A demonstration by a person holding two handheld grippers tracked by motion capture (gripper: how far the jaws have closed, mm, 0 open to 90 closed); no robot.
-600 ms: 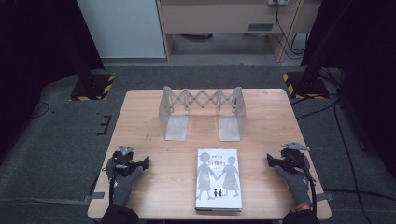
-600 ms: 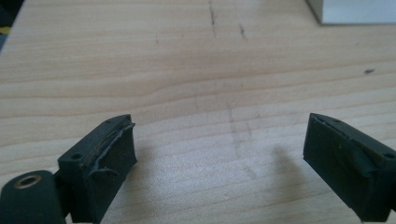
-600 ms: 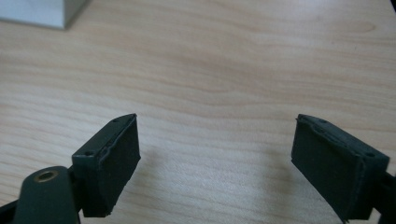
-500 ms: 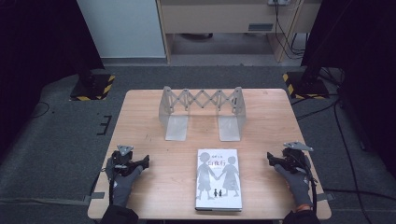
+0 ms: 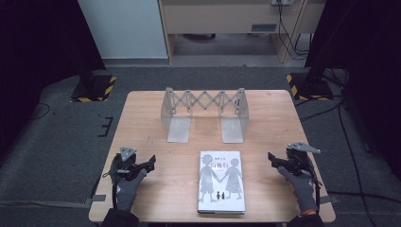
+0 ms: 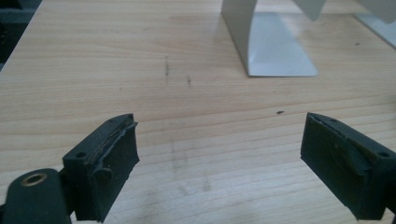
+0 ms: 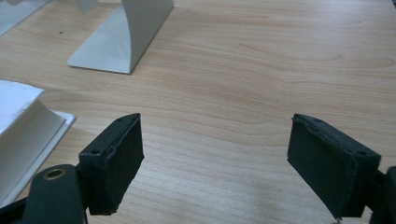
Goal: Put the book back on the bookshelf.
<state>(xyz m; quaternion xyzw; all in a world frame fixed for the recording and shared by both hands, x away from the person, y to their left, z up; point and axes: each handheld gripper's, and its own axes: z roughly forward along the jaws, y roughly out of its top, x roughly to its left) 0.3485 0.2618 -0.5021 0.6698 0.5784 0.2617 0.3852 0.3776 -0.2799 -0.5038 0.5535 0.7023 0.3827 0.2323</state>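
Book [image 5: 221, 182] lying flat on the bench [image 5: 142, 132] between both tongs, left tongs [image 5: 150, 163] released and empty, right tongs [image 5: 273, 158] released and empty, expanding rack [image 5: 204, 113] behind

You have bare tabletop [image 5: 156, 137] either side of the book [image 5: 221, 182]; the expanding bookend rack [image 5: 204, 113] blocks the far middle, with open wood between it and the book.

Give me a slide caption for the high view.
Two open grippers, left gripper and right gripper, flank a book before an expandable metal bookend rack.
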